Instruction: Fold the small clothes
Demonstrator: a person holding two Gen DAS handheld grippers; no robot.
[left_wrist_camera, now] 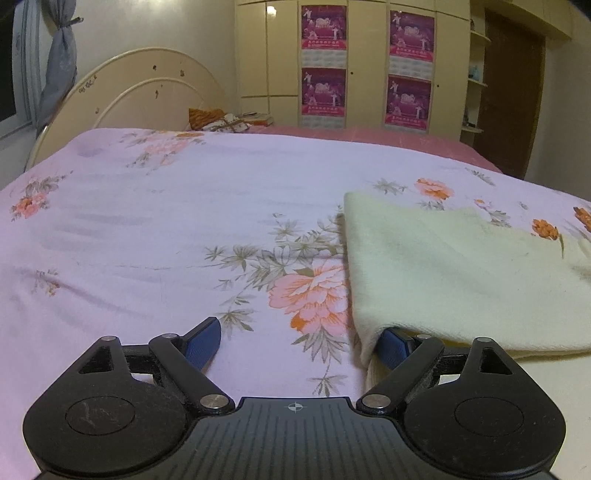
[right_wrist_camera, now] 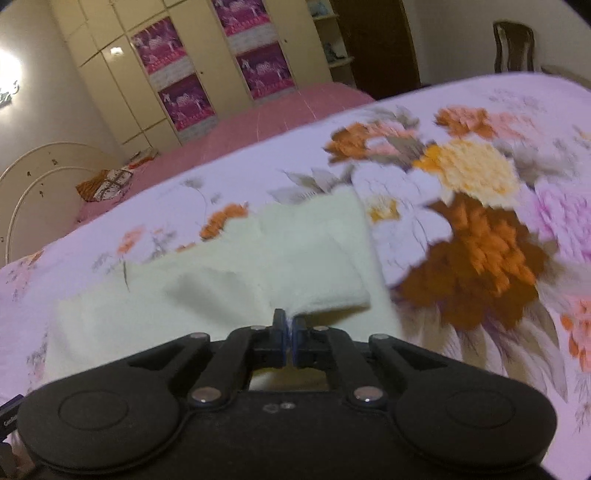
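Cream cloth (left_wrist_camera: pixel 450 273) lies on the bed, on a pink bedsheet (left_wrist_camera: pixel 147 229) with orange and pink flowers. It is soft and pale, and it sits toward the right side in the left wrist view. Its near edge drapes over the right finger of the left tongs (left_wrist_camera: pixel 299 341).

Left tongs are spread wide. Their blue pads (left_wrist_camera: pixel 203 345) are far apart, and only bedsheet shows between them. They grip nothing. One pad is half hidden under the cloth's edge.

Right tongs (right_wrist_camera: pixel 290 332) are pinched tight. A thin bit of the cream cloth (right_wrist_camera: pixel 221 280) is caught between their pads, right at a folded corner. That corner is lifted a little and bends over the rest of the cloth. This view is blurry, mostly over the big flowers on the right.

Far behind the bed stand a cream wardrobe (left_wrist_camera: pixel 365 62) with purple posters (left_wrist_camera: pixel 324 27) and a round headboard (left_wrist_camera: pixel 140 88).
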